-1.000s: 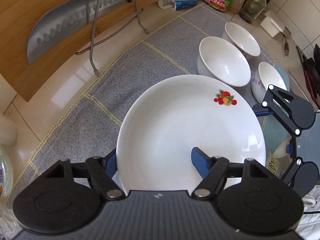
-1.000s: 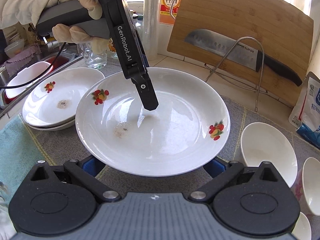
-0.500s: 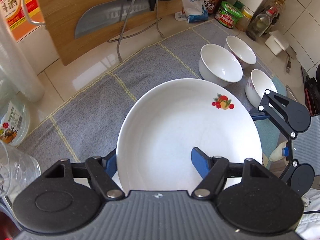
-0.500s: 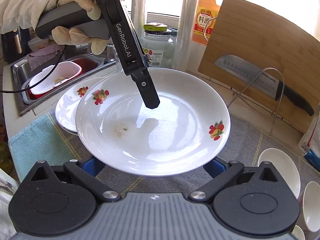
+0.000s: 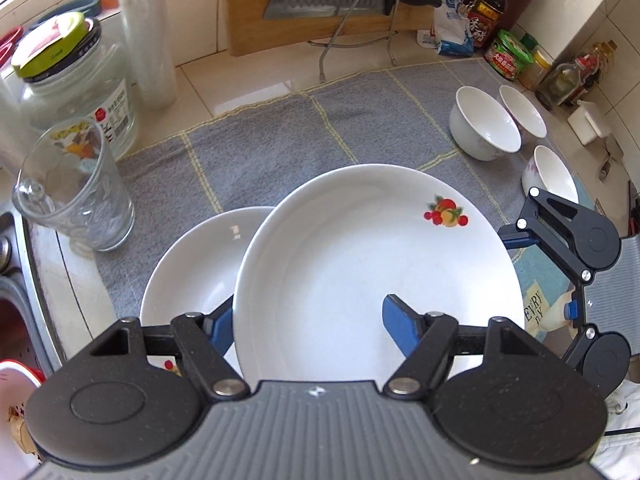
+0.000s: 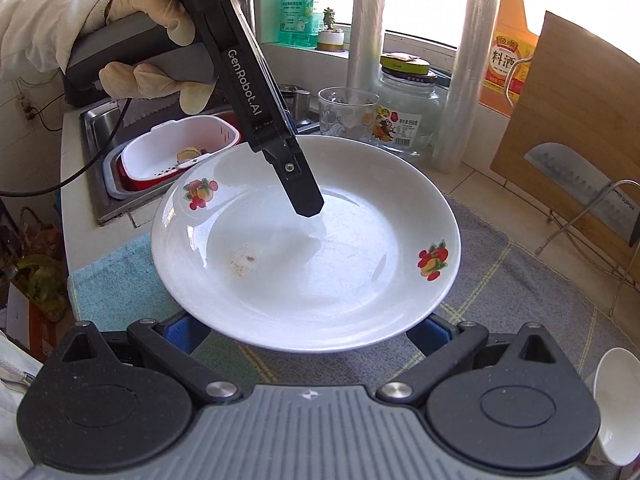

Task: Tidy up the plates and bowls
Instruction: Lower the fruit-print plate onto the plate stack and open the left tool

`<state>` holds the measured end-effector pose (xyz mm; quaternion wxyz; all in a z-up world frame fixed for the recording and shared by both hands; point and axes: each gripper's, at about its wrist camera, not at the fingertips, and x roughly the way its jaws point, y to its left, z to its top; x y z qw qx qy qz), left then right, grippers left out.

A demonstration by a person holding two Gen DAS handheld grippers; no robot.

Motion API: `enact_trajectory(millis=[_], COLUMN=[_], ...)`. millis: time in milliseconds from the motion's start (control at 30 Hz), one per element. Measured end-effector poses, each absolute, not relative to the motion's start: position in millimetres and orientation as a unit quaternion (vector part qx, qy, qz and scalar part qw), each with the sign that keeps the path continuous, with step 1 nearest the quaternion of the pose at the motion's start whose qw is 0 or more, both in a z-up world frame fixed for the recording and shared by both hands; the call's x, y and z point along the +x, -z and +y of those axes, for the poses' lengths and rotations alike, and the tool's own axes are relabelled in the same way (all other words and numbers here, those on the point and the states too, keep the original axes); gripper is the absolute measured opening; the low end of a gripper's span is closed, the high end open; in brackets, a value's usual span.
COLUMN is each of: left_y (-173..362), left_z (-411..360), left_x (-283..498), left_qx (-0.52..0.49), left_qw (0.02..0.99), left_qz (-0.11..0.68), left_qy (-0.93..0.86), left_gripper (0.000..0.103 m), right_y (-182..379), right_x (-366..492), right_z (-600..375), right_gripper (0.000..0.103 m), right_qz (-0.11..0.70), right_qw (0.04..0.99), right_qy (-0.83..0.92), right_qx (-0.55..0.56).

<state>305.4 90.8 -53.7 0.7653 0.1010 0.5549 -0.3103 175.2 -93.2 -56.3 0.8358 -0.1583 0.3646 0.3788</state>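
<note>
1. Left wrist view: the left tongs (image 5: 308,330) pinch the near rim of a white round ceramic plate with a fruit print (image 5: 376,272), one blue finger (image 5: 400,328) inside it and the other under its outer edge.
2. The held plate hangs above the grey checked cloth (image 5: 256,152) on the bench, overlapping a second white plate (image 5: 192,276) lying to its left.
3. Three white bowls (image 5: 484,128) stand on the cloth to the far right; a clear glass mug (image 5: 72,188) stands on the left.
4. The right tongs (image 5: 560,272) show at the plate's right edge.
5. Right wrist view: the right tongs (image 6: 308,330) stand spread, both blue fingers under the plate's near rim; I cannot tell whether they touch it.
6. A gloved hand (image 6: 132,36) holds the left tongs, whose black finger (image 6: 300,188) rests inside the plate.
</note>
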Motion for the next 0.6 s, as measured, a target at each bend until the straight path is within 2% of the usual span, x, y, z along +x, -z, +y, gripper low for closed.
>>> enact_trajectory(millis=[600], left_y=[78.3], left_z=[112.3], left_x=[316.6], left_qx=[0.068], left_qw=[0.766], left_qz=[0.570], left_qy=[0.287], left_gripper=[0.073], right_y=[66.0], right_x=[192.4], right_z=[-80.0], right_gripper=[0.103], right_qz=[0.381], right_qw=[0.818], right_qy=[-0.395], right_qx=[-0.171])
